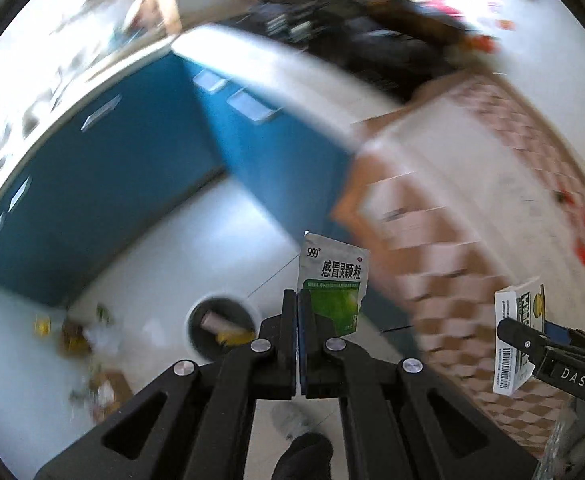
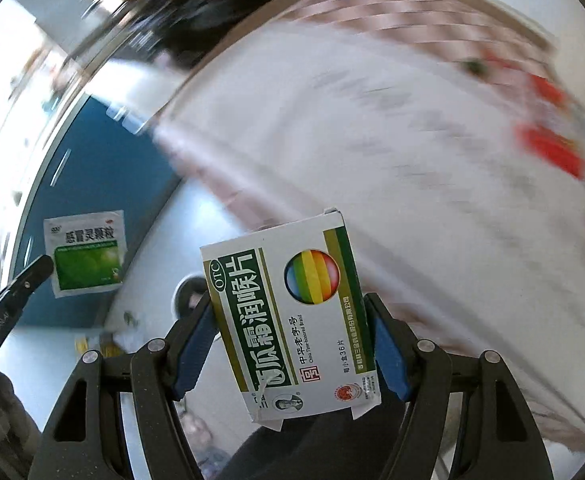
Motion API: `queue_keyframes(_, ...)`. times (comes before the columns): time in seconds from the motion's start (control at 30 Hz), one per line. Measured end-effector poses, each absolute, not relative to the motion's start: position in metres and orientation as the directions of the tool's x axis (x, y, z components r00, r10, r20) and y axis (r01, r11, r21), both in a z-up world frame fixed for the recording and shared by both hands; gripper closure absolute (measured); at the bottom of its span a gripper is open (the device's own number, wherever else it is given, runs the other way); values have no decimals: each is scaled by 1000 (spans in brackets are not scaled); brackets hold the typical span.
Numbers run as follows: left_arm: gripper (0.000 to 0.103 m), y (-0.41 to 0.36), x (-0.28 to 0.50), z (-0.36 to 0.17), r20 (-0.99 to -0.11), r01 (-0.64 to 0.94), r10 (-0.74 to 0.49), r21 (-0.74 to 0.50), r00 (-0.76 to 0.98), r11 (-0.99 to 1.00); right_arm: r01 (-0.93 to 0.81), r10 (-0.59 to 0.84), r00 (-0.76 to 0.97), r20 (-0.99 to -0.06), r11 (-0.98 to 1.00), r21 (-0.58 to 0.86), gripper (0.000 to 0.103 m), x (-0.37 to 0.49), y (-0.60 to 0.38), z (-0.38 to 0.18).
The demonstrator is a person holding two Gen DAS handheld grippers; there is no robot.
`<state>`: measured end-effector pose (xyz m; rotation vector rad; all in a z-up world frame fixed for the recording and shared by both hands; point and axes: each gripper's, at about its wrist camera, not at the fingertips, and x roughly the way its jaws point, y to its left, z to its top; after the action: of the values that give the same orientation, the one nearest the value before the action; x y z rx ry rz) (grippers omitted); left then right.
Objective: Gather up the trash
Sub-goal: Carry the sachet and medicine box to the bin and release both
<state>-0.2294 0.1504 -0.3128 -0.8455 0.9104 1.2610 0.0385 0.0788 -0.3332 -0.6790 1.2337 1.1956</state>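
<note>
My left gripper (image 1: 299, 300) is shut on a green and white medicine sachet (image 1: 334, 276), which sticks up from its tips; the sachet (image 2: 86, 254) also shows at the left of the right wrist view. My right gripper (image 2: 292, 316) is shut on a white and green medicine box (image 2: 288, 312) with a rainbow ball print, its blue pads (image 2: 388, 348) pressing both sides. The same box (image 1: 518, 340) appears at the right of the left wrist view. Below on the pale floor stands a round bin (image 1: 222, 328) holding trash.
Loose scraps (image 1: 80, 332) lie on the floor left of the bin. A table with a white, checker-edged cloth (image 1: 472, 208) fills the right side. A blue wall panel (image 1: 104, 184) runs behind. A dark gloved hand (image 1: 304, 456) shows at the bottom. The surroundings are motion-blurred.
</note>
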Motion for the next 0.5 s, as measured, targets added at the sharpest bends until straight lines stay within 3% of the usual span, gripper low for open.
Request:
queue_keyframes(0.23, 103, 168, -370, -449, -963, -983, 264, -99, 55, -158, -971, 195, -195, -961, 98, 217, 30, -109, 143, -446)
queue_keyframes(0.5, 103, 184, -452, -634, -984, -921, 123, -164, 128, -354, -962, 76, -273, -959, 0, 274, 30, -218, 207, -639)
